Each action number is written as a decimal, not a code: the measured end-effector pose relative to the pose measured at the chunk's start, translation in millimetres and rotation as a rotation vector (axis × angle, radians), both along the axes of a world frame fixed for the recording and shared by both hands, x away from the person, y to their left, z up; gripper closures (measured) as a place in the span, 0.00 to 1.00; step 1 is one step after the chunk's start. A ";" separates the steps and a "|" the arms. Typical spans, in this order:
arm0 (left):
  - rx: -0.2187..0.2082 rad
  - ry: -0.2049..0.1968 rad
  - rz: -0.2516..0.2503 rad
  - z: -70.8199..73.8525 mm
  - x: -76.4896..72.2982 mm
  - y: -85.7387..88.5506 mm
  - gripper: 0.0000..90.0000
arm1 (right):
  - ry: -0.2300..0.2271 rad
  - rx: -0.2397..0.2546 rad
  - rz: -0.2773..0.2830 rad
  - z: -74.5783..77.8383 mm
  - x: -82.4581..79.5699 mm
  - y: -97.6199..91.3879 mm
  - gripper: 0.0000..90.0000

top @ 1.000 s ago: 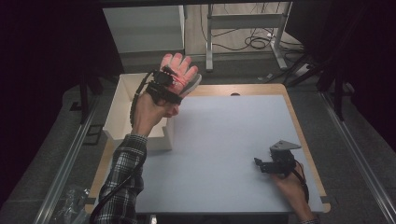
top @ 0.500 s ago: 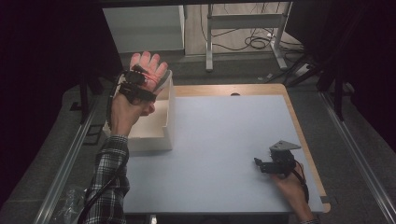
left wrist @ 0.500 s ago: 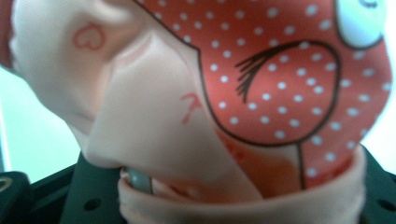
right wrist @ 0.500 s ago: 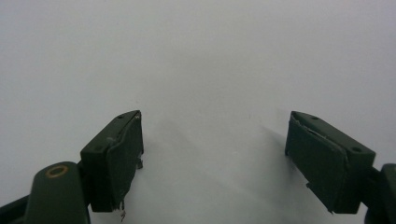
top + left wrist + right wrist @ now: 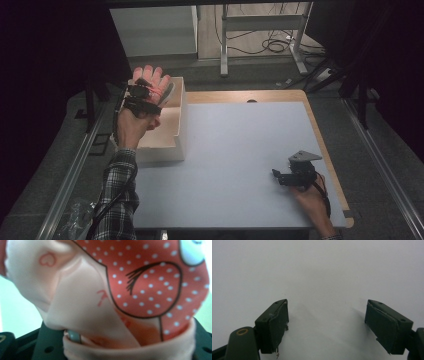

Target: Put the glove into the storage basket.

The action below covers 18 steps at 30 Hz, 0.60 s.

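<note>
Gripping: the left gripper (image 5: 150, 92) is clamped on a pink glove (image 5: 156, 82); the rubber bunches between its jaws, which stand nearly closed on it.
Glove pattern: in the left gripper view the glove (image 5: 120, 290) is pale pink, with a red panel of white dots, black outlines and a small heart mark.
Glove place: it sticks out ahead of the left gripper's jaws, above the far end of the box (image 5: 167, 132) that lies under that gripper.
Glove axis: its length runs on from the jaws, fingers spread and pointing up and away from the person; the cuff end is in the grip.
Left gripper pose: held off the table (image 5: 240, 150) by the person's left hand (image 5: 131, 125), whose checked sleeve (image 5: 117, 200) trails back from it.
Right gripper: the right gripper (image 5: 280, 177) has its jaws wide apart with nothing between them; in the right gripper view the two black pads (image 5: 275, 322) frame bare table (image 5: 324, 277).
Right gripper place: low at the table, well apart from the left gripper, with a grey plate (image 5: 304, 156) on top and the right hand (image 5: 310, 200) behind it.
Hard to make out: the glove covers the left gripper's own jaw tips, so the exact contact line is hidden; the box's inside is partly screened by the left hand, and whether the glove touches the box I cannot tell.
</note>
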<state>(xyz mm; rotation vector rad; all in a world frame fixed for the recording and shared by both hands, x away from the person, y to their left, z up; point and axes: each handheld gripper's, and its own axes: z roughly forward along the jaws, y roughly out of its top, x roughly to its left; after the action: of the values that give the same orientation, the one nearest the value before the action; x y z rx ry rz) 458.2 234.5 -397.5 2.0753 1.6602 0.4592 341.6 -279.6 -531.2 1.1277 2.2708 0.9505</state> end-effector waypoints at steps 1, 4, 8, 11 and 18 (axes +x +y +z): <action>0.002 0.005 0.000 -4.1 1.7 -1.6 0.45 | 0.000 0.000 0.000 0.0 0.0 0.0 0.22; 0.004 0.018 0.006 -16.6 7.1 -6.7 0.45 | 0.000 0.000 0.000 0.0 -0.1 0.1 0.22; 0.019 0.038 0.004 -32.4 14.6 -12.5 0.44 | 0.000 0.000 0.000 0.0 -0.2 0.1 0.22; 0.016 0.059 0.008 -44.0 20.3 -16.6 0.44 | 0.000 -0.001 -0.001 0.0 -0.2 0.1 0.22; 0.030 0.121 0.014 -67.6 33.4 -24.6 0.43 | -0.001 -0.001 0.000 0.0 -0.2 0.2 0.22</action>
<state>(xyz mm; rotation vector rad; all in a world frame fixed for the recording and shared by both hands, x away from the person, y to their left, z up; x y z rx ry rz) 491.5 209.9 -465.1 2.1523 1.7468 0.3717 341.3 -279.4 -531.2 1.1270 2.2704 0.9498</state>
